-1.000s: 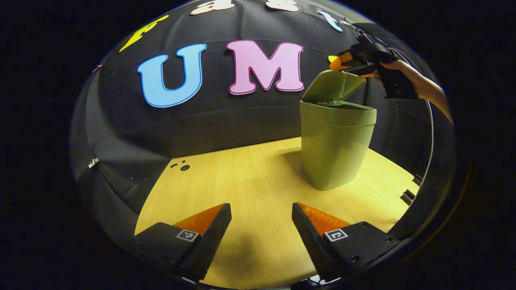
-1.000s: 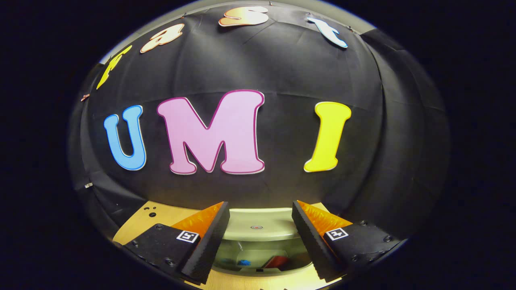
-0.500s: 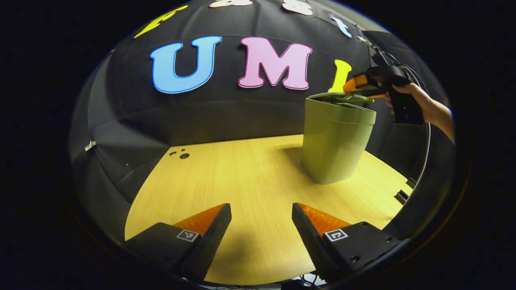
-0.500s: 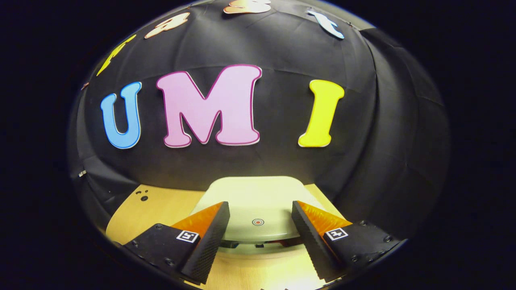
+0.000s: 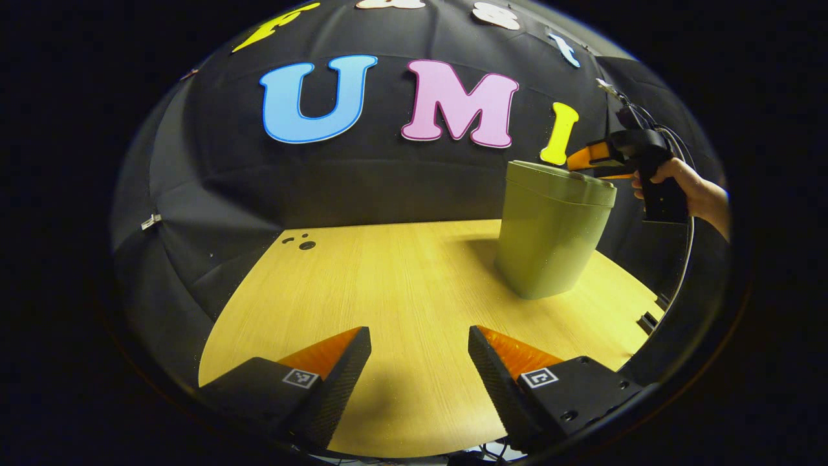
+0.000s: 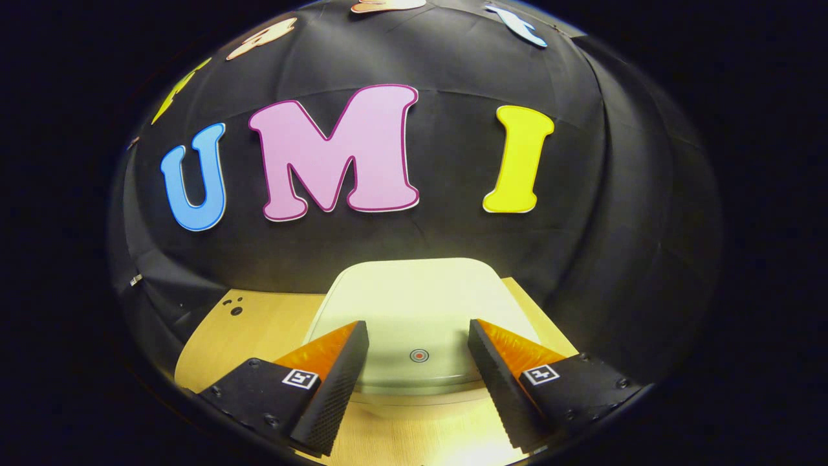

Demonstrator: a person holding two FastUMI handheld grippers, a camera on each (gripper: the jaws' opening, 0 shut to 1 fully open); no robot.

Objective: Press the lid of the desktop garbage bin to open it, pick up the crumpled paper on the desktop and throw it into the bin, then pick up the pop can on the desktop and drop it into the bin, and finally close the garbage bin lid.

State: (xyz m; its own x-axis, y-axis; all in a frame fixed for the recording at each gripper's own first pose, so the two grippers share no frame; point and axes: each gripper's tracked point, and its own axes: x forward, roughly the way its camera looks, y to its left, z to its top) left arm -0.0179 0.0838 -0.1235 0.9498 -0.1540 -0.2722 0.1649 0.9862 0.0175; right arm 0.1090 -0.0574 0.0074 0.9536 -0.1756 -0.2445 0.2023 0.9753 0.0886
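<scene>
Lid (image 6: 417, 310) now flat on the green garbage bin (image 5: 550, 239), tilted up a second ago | my right gripper (image 6: 417, 382) just above its near edge, jaws wide, empty | left gripper (image 5: 419, 382) open, idle over bare desk (image 5: 388, 285) | closing looks complete

A recording booth: black cloth wall (image 5: 362, 188) behind wooden desktop (image 5: 401, 291).

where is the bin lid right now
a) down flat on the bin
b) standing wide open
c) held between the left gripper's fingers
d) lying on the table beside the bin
a: the lid lies flat across the top of the garbage bin, with the right gripper open just over its near edge, and no gap into the bin shows.
</scene>
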